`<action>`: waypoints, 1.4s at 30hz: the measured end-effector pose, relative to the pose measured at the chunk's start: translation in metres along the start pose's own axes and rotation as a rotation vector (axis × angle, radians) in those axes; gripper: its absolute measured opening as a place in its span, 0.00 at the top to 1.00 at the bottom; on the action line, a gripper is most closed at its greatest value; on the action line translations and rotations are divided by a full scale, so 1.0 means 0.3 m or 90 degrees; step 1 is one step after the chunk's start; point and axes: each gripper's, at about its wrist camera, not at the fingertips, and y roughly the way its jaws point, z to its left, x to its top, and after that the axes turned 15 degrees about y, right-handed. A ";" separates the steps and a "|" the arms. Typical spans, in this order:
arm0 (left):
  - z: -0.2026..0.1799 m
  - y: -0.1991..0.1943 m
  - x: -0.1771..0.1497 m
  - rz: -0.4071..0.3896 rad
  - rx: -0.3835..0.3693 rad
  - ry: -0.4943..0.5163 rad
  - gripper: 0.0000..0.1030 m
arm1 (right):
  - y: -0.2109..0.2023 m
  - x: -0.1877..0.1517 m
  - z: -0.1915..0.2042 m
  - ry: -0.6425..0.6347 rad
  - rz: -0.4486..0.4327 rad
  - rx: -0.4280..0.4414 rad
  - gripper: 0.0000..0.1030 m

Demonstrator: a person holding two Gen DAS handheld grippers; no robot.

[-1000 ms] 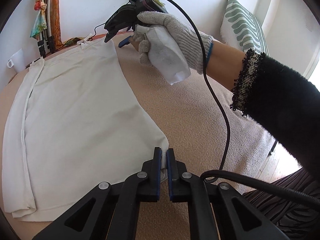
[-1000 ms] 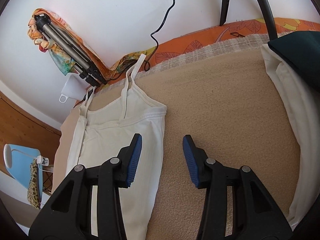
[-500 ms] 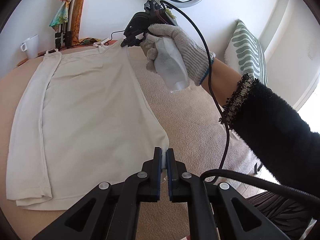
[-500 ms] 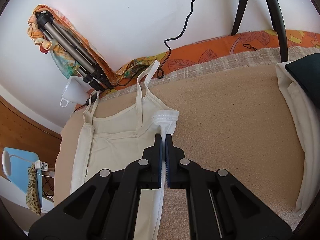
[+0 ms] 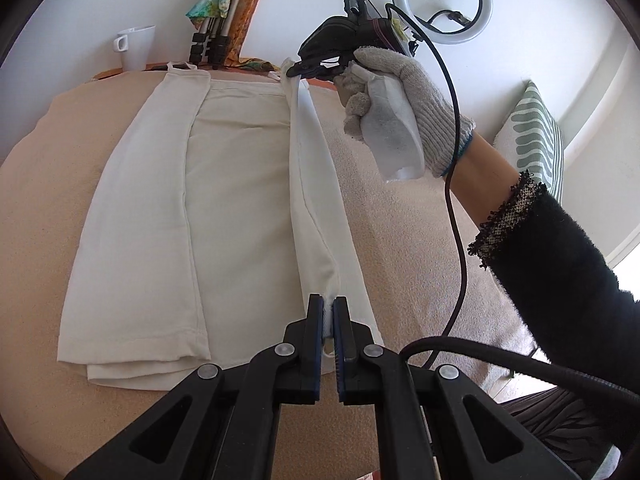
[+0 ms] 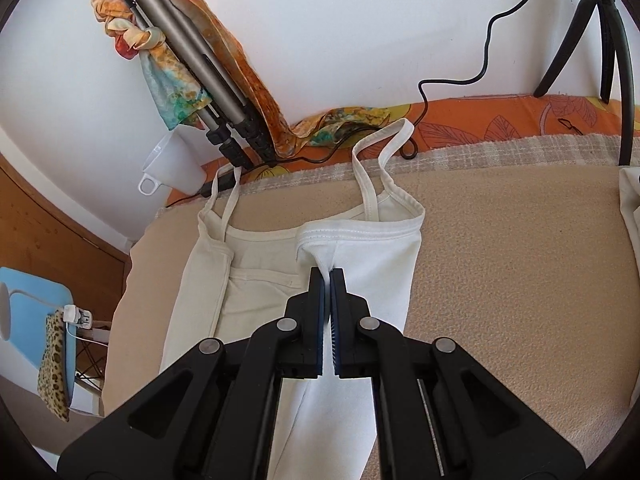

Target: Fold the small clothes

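A cream-white strappy cotton camisole [image 5: 236, 200] lay spread on the tan fleece blanket [image 5: 420, 240], straps toward the wall; its far long edge was already folded in over the body; the left gripper [image 5: 328, 316] was clenched on the hem corner of the near edge, white cloth pinched between its blue pads [image 5: 318, 320]; the right gripper [image 6: 329, 280] was clamped on the top corner by the armhole, fabric bunched up between its jaws; between the two grips the near edge stood lifted in a taut ridge off the blanket; the gloved right hand [image 5: 396, 96] held that gripper's handle, dark sleeve [image 5: 560, 264] trailing behind; a white mug [image 5: 136, 46] and a folded grey tripod [image 6: 200, 60] stood by the wall, an orange patterned cloth [image 6: 480, 120] along the far edge.
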 end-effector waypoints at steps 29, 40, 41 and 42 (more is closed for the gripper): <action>0.041 -0.056 -0.069 0.037 0.047 0.009 0.83 | -0.010 -0.053 0.113 -0.022 -0.002 0.073 0.56; 0.045 -0.168 -0.094 0.013 0.084 0.059 0.77 | -0.357 -0.167 0.096 -0.049 -0.041 0.045 0.55; 0.046 -0.175 -0.094 0.014 0.091 0.070 0.77 | -0.388 -0.184 0.096 -0.051 -0.044 0.042 0.55; 0.047 -0.185 -0.095 0.013 0.100 0.081 0.77 | -0.415 -0.200 0.096 -0.053 -0.046 0.040 0.55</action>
